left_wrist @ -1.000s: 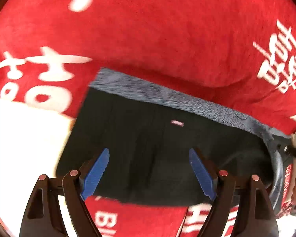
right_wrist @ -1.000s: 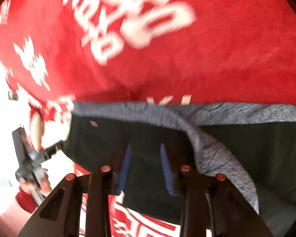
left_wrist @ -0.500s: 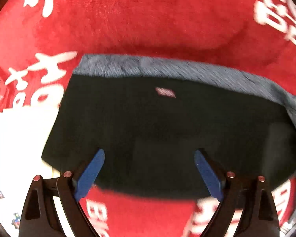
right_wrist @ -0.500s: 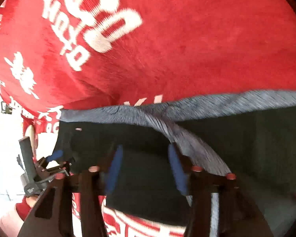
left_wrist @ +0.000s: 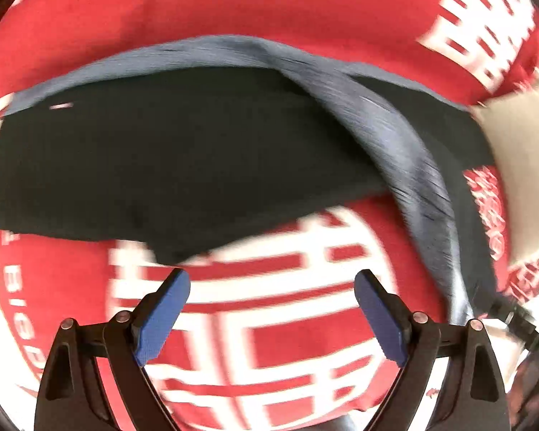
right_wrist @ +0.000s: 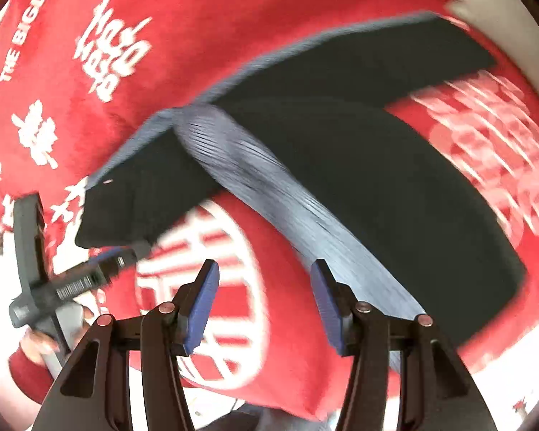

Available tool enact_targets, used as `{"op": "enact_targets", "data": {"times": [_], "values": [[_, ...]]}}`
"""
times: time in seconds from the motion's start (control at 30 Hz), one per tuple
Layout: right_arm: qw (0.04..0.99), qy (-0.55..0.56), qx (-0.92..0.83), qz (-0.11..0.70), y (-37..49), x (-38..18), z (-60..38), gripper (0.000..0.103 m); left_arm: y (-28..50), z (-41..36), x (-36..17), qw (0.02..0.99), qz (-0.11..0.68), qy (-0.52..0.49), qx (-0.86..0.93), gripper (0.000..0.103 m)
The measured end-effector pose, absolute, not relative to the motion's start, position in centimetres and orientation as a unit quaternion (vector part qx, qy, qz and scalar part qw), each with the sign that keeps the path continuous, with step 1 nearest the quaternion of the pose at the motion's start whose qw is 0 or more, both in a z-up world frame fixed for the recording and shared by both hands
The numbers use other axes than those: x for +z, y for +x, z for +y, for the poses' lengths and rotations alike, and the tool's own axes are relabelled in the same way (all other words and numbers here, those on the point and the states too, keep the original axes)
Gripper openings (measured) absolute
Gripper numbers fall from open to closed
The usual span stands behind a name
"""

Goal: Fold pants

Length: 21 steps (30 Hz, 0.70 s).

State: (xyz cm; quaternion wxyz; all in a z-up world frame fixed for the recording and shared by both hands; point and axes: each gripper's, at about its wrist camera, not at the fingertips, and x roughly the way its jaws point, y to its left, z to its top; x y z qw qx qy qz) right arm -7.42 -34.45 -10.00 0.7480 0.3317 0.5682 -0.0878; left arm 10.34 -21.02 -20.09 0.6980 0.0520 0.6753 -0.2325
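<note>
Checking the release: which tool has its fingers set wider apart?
The left tool; its blue pads gape far wider than the right tool's. Both are empty.

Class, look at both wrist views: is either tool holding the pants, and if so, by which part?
Nothing is held. The left tool and right tool both stand open over the red blanket, clear of the pants.

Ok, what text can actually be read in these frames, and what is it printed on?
"THE BIGDA": white letters on the red cloth, cut off by the frame edge.
Large white characters on the same cloth: blurred, unreadable.
White print on the left gripper bar: too blurred.
Small pale tag on the black pants: unreadable.
</note>
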Motion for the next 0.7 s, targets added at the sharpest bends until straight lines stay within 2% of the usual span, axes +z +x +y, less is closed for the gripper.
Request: {"op": "enact_targets", "data": {"times": [0.13, 0.3, 0.7], "values": [[0.734, 0.354, -0.148, 0.56, -14.8, -10.7, -35.7, 0.058, 7.1, -25.4, -19.2, 0.69, 0.671, 0.05, -0.267, 0.093], [0.732, 0.353, -0.179, 0.554, -19.6, -12.3, -36.1, 0.058, 5.5, -27.4, -19.1, 0.687, 0.667, 0.043, -0.286, 0.093], [0.762, 0.364, -0.12, 0.522, -20.5, -15.6, -37.1, 0.058, 5.8, -30.3, -21.0, 0.679, 0.67, 0.024, -0.299, 0.093]]}}
